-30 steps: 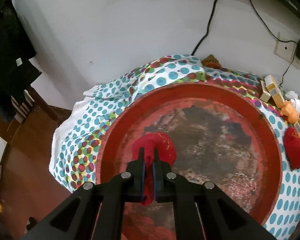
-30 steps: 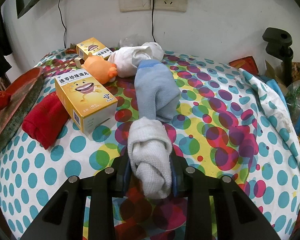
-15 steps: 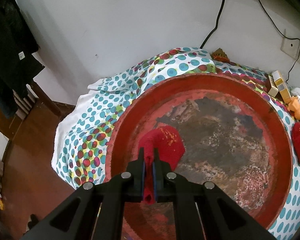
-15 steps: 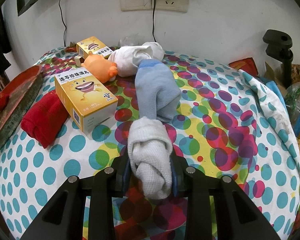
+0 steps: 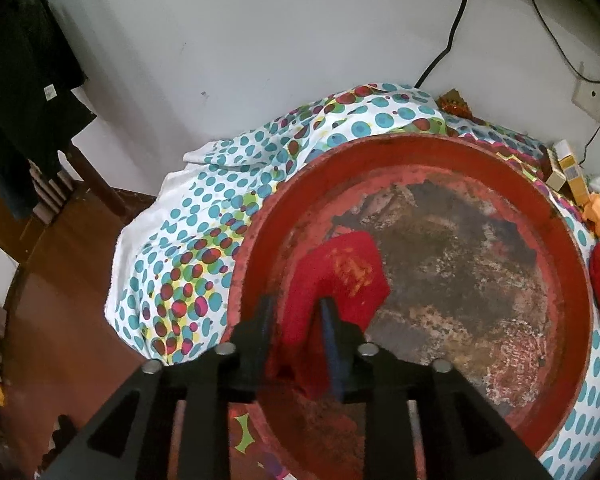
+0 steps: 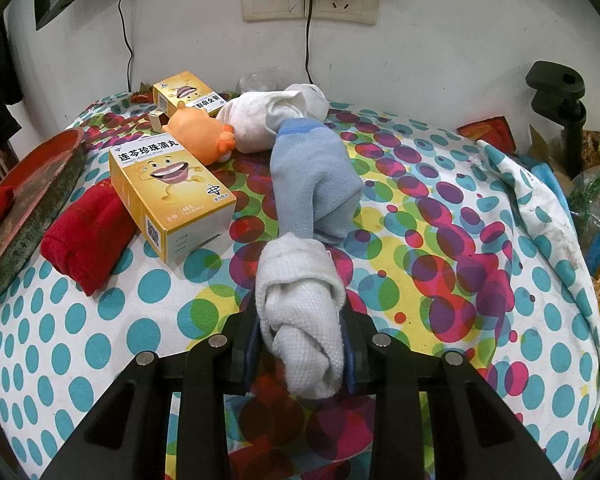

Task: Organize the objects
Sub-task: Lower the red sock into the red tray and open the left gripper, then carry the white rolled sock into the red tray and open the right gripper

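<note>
Over the red tray our left gripper stands parted around the red sock, while our right gripper clamps the white sock well rightward of it.

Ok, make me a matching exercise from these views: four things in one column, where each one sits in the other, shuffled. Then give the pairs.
Things
1. red cloth
2. white sock
3. blue sock
4. orange toy

Places
A. lying loose mid-table on the dotted cover
B. between the fingers of the right gripper
C. in the red tray, between the fingers of the left gripper
D. at the back, between a yellow box and a white bundle

Pairs: 1-C, 2-B, 3-A, 4-D
</note>
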{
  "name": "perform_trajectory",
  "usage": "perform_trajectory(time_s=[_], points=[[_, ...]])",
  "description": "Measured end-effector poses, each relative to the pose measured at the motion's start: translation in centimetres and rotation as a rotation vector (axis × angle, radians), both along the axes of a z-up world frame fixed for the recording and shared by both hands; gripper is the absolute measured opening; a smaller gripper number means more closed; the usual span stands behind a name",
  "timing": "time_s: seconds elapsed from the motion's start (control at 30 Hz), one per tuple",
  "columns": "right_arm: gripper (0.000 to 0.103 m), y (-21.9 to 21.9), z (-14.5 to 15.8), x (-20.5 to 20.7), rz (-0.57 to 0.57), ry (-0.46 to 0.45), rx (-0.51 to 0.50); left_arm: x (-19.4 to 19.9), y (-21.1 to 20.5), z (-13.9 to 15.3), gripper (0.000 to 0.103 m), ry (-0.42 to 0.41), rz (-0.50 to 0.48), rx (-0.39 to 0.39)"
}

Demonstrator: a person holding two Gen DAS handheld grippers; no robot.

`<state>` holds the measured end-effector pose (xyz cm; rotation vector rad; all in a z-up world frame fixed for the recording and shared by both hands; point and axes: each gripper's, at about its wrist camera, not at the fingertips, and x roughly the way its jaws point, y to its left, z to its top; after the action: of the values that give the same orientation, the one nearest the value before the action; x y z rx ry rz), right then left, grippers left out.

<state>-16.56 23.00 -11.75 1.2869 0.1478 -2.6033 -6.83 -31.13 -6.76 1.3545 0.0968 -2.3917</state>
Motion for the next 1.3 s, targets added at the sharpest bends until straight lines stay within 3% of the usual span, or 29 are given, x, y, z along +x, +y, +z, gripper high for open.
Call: perform_trajectory(time_s=[0.13,0.4,0.63,0.9,1.17,1.3], points=[[0.030,0.5,0.1,0.0,-0.001,0.000,0.001,0.5,0.2,0.1,0.040,0.016,-0.005,0.006],[0.030,-0.7,0.0,-0.1,-0.003,-0.001,0.004,2.7,2.4,0.8,0.041,0.076,-0.019,-0.024],[0.030,-0.9,0.0,-0.2,-0.004,-0.002,0.006,5.8,7.1,2.0,0.042,0.162,-0.083,-0.032],[0.029,-2.0,-0.3,-0.1,-0.007,0.002,0.018,8.1,11.7,1.4,0.042,0.167,-0.171,-0.093],[0.026,-1.0,-0.1,1.2,-0.107,-0.003,0.035,9.7,10.4,0.7,0.042,0.189,-0.145,-0.003],[0.026,0.1,1.1,2.4,-0.142,-0.003,-0.013,10.4,9.1,0.6,0.042,0.205,-0.110,0.020]])
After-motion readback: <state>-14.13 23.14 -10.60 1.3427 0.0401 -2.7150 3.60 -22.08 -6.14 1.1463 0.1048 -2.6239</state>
